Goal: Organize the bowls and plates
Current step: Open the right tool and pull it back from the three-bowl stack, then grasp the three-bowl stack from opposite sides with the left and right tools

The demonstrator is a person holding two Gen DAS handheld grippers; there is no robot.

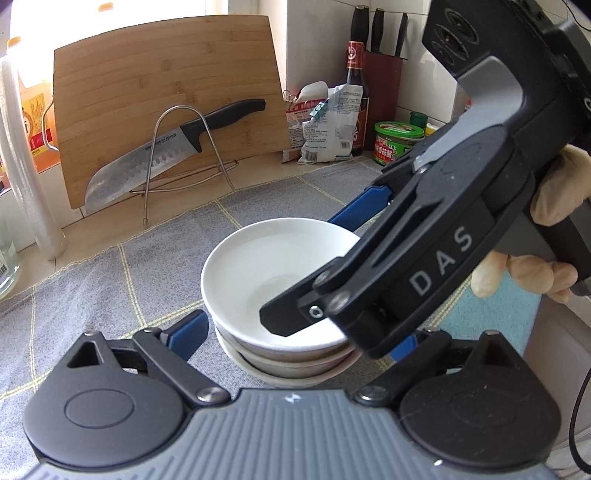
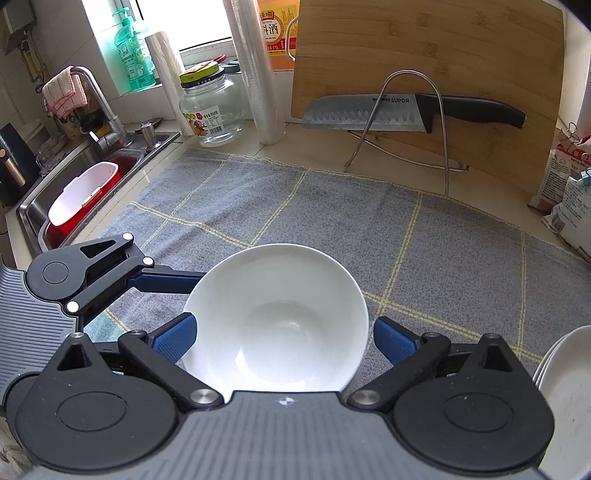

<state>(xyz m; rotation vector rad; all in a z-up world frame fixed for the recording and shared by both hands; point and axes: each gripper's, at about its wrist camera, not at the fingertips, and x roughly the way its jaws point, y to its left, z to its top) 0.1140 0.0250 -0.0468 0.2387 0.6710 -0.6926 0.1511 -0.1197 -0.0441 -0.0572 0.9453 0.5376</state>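
Readable markings. "SUPOR" is printed on the blade of the kitchen knife (image 1: 147, 158), near its black handle; the knife rests on a wire rack against the wooden cutting board at the back edge of the counter, and the same word shows in the right wrist view (image 2: 400, 100). "DAS" stands in pale capitals on the black curved body of the right gripper (image 1: 321, 243). Large Chinese characters "料酒" appear on the orange label of a bottle (image 2: 275, 31) behind the board. Print on the glass jar (image 2: 210, 107), sauce bottle (image 1: 356, 92), green-lidded jar (image 1: 393, 142) and bags is too small to read.
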